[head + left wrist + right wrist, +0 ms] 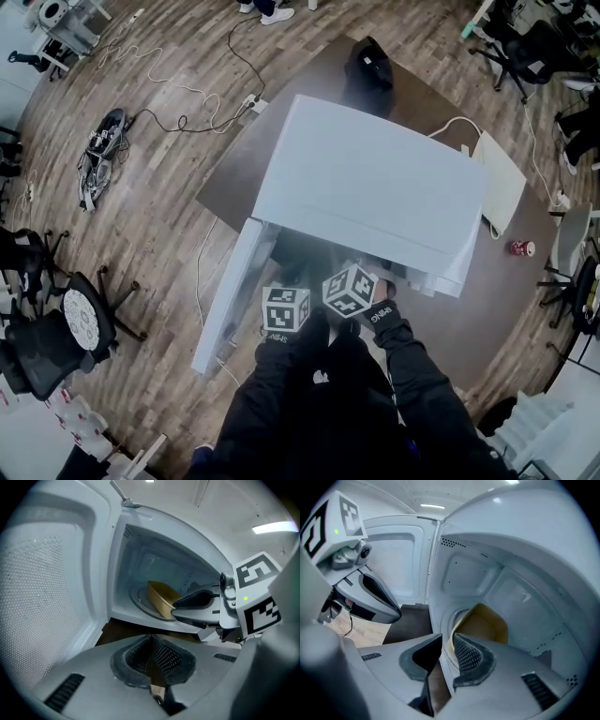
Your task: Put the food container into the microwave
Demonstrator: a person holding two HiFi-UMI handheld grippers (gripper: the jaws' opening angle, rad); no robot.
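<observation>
The white microwave stands on a brown table with its door swung open to the left. A tan food container sits tilted on the turntable inside the cavity. My right gripper reaches into the opening and is shut on the container's near rim. In the left gripper view its fingertips touch the container. My left gripper hangs just outside the opening beside the door, shut on nothing. In the head view both marker cubes sit side by side at the microwave's front.
A red can stands on the table to the right. A flat white device lies beside the microwave and a black bag behind it. Office chairs and cables are on the floor at left.
</observation>
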